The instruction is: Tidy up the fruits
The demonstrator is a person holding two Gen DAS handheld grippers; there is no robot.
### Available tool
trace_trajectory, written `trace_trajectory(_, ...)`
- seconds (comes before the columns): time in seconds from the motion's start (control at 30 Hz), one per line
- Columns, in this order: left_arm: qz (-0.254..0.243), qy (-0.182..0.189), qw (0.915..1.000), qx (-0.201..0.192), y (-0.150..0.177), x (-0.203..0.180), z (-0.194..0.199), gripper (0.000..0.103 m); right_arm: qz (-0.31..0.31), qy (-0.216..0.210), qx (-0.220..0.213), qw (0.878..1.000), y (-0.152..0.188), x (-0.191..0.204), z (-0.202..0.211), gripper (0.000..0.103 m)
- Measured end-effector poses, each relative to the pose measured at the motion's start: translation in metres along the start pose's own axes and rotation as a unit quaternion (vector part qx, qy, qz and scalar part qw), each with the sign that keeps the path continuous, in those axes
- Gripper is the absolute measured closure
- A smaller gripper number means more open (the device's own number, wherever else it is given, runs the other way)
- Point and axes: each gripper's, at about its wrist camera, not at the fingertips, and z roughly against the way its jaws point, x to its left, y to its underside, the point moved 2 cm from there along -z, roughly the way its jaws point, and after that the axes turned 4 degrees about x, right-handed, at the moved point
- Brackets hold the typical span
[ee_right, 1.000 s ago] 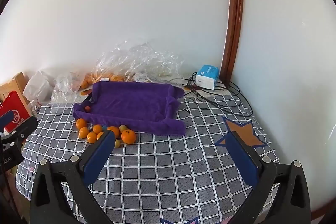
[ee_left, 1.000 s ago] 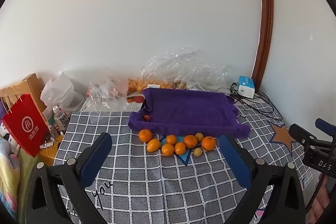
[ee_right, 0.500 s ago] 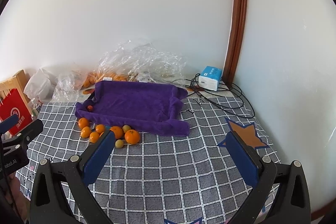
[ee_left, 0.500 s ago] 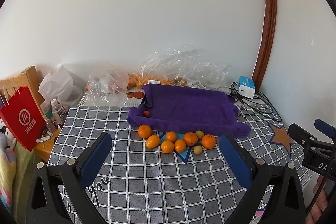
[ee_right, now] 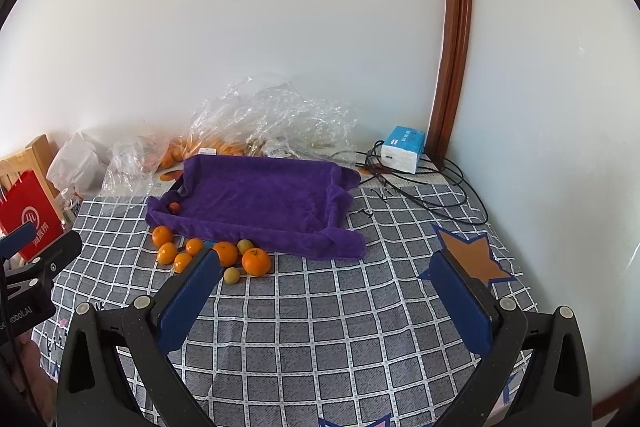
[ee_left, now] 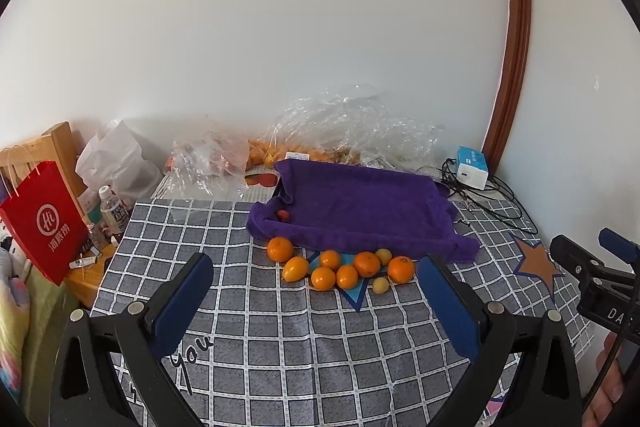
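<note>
Several oranges [ee_left: 367,264] and two small yellow-green fruits [ee_left: 380,285] lie in a cluster on the checked tablecloth, just in front of a tray lined with a purple towel [ee_left: 360,203]. One small red fruit [ee_left: 283,215] lies in the tray's near left corner. The cluster [ee_right: 256,261] and the tray [ee_right: 256,195] also show in the right wrist view. My left gripper [ee_left: 316,303] is open and empty, held above the table short of the fruits. My right gripper [ee_right: 326,295] is open and empty, to the right of the cluster.
Clear plastic bags [ee_left: 352,123] with more oranges lie behind the tray by the wall. A blue-white box [ee_left: 472,167] and black cables [ee_right: 432,187] are at the back right. A red paper bag [ee_left: 44,223] and a bottle [ee_left: 114,213] stand off the left edge.
Both grippers have risen and tilted slightly, so the table and fruits sit a little lower in view. Nothing on the table has moved.
</note>
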Motion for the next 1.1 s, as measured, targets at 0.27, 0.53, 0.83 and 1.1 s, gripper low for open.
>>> trace_trajectory(0.27, 0.003, -0.001, 1.0, -0.001, -0.001, 0.001, 0.001, 0.0, 0.004, -0.004, -0.004, 1.0, 0.0, 0.004, 0.002, 0.0)
trace_trajectory(0.53, 0.002, -0.001, 1.0, -0.005, 0.0, -0.001, 0.004, 0.0, 0.006, -0.008, 0.0, 1.0, -0.001, 0.007, 0.001, 0.0)
trace_trajectory(0.83, 0.001, 0.0, 1.0, -0.005, -0.001, 0.002, 0.005, 0.0, 0.008, -0.01, 0.0, 1.0, 0.001, 0.01, 0.001, 0.0)
trace_trajectory(1.1, 0.004, -0.002, 1.0, -0.004, -0.001, 0.005, 0.001, 0.0, 0.014, -0.012, -0.003, 1.0, 0.003, 0.014, -0.003, 0.0)
